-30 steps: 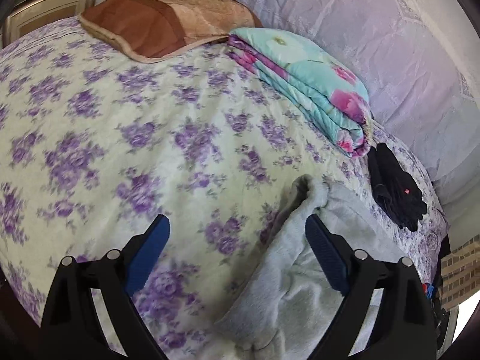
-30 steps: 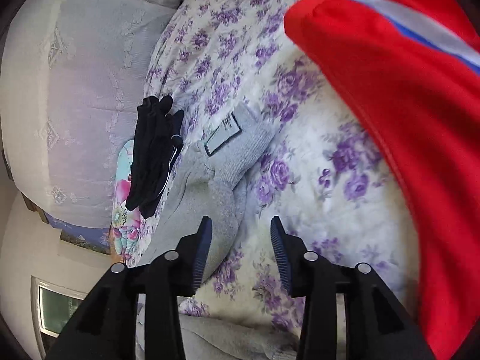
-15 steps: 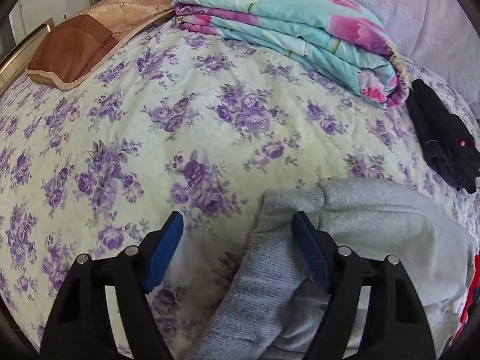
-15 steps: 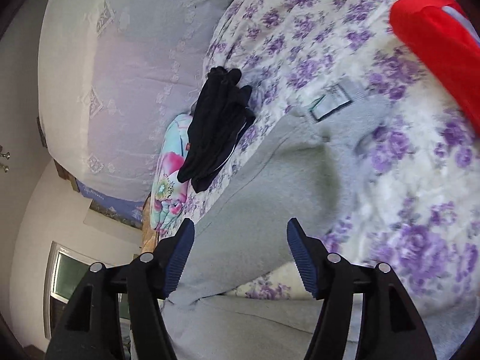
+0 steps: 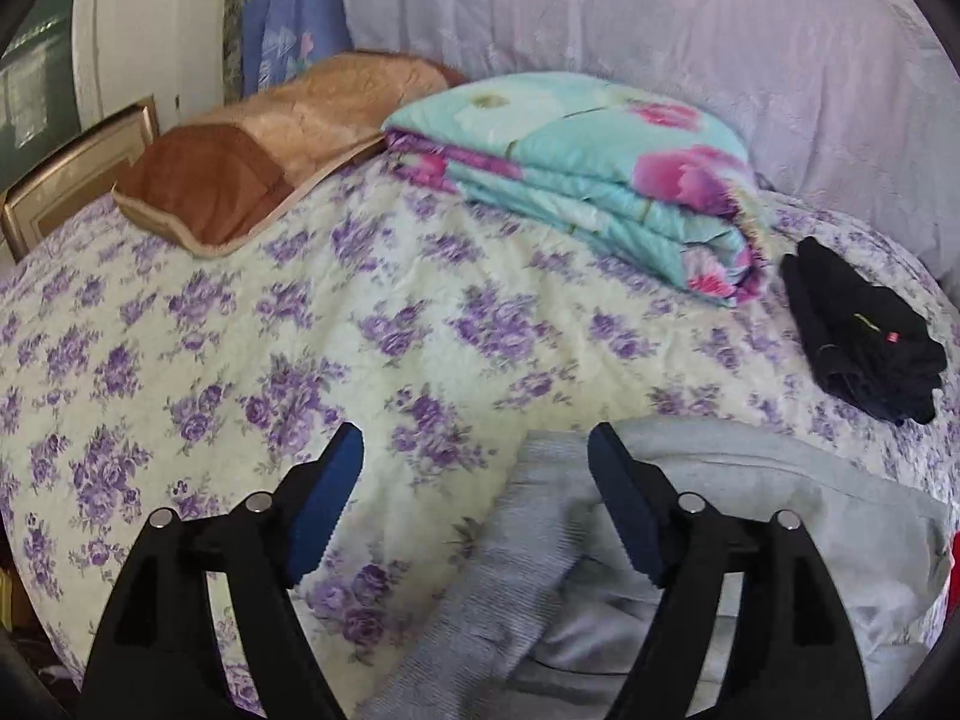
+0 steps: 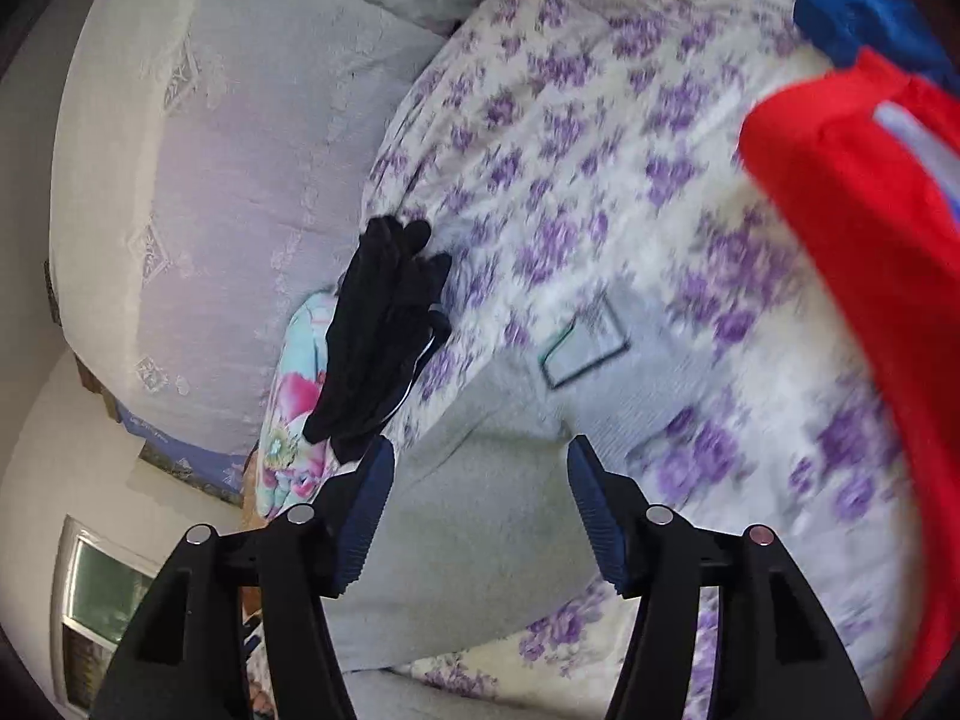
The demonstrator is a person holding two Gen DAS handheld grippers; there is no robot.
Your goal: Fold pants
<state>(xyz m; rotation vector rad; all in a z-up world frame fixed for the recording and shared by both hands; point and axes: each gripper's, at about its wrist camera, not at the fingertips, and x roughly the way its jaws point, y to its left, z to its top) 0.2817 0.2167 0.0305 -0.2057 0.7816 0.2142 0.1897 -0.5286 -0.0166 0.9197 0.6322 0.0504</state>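
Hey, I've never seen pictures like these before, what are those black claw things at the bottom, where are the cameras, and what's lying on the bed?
Each claw is a hand-held two-finger gripper; a person carries one in each hand. A wide-angle camera on each looks forward along its blue-padded fingers, hence two views.

The left gripper and right gripper both stand open and hold nothing; their jaws have just been shifting. Under them lie the soft grey knit pants to be folded, on a bedspread with purple flowers.

Also on the bed: a folded turquoise quilt with pink flowers, a brown and tan pillow, a small folded black garment, and red fabric at the right view's edge.
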